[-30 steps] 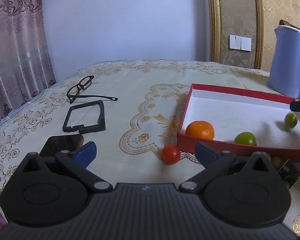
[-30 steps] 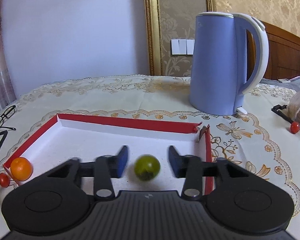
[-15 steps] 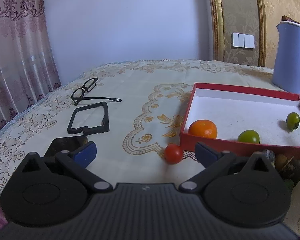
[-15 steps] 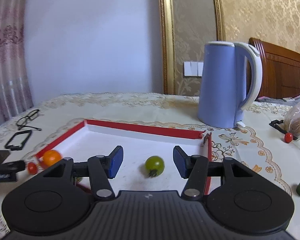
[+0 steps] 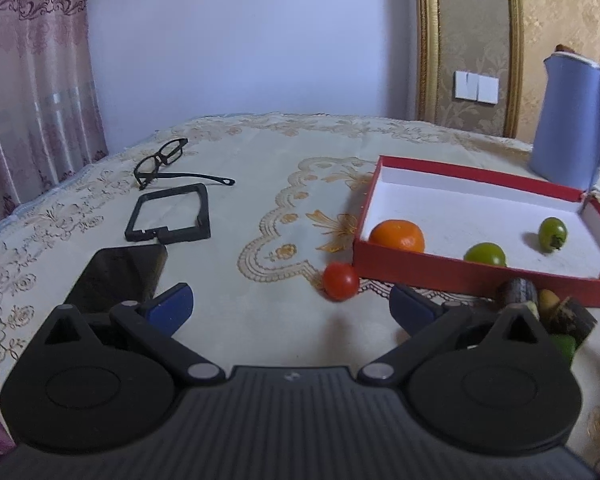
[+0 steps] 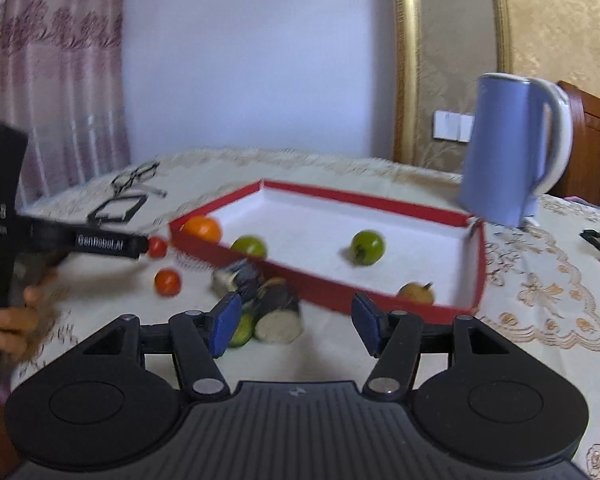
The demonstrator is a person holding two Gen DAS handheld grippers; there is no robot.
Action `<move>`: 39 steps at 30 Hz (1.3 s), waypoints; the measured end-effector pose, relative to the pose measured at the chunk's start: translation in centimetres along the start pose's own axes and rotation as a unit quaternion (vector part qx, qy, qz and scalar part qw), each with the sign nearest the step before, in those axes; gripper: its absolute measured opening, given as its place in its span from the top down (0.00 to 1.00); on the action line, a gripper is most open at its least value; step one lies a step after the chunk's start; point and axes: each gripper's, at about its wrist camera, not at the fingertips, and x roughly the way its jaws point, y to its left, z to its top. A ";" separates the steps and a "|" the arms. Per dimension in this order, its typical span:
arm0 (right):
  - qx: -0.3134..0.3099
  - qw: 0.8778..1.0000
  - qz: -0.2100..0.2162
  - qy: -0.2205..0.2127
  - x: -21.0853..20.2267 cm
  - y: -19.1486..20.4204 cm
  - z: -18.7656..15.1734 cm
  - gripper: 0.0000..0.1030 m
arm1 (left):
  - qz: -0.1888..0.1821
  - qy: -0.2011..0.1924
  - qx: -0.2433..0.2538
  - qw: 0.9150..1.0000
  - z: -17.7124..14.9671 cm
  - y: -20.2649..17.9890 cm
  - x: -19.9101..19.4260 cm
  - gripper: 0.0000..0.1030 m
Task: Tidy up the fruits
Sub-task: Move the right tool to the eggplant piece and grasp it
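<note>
Hovering low over the table (image 5: 260,200), the left gripper (image 5: 290,306) has fingers apart, empty, facing a red tomato (image 5: 340,287) touching the red box (image 5: 440,268); closing around it likely comes next. Blurred, the right gripper (image 6: 294,322) is spread and empty near loose pieces (image 6: 278,312) outside the box.

Left wrist view: low over the tablecloth (image 5: 260,208), facing the wall — red box (image 5: 460,270) ahead to the right, near.
Right wrist view: higher, behind the box's (image 6: 328,284) near edge, facing the same wall.
Shared: box, orange (image 5: 397,235) (image 6: 202,229), kettle (image 5: 568,120) (image 6: 508,148), glasses (image 5: 162,158) (image 6: 134,176) — and the left gripper (image 6: 144,245) shows in the right view.
</note>
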 end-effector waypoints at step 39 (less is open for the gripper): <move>-0.023 0.997 0.012 0.075 5.3 0.9 0.6 0.68 | -0.020 0.001 -0.014 1.000 -1.5 1.8 -1.4 0.00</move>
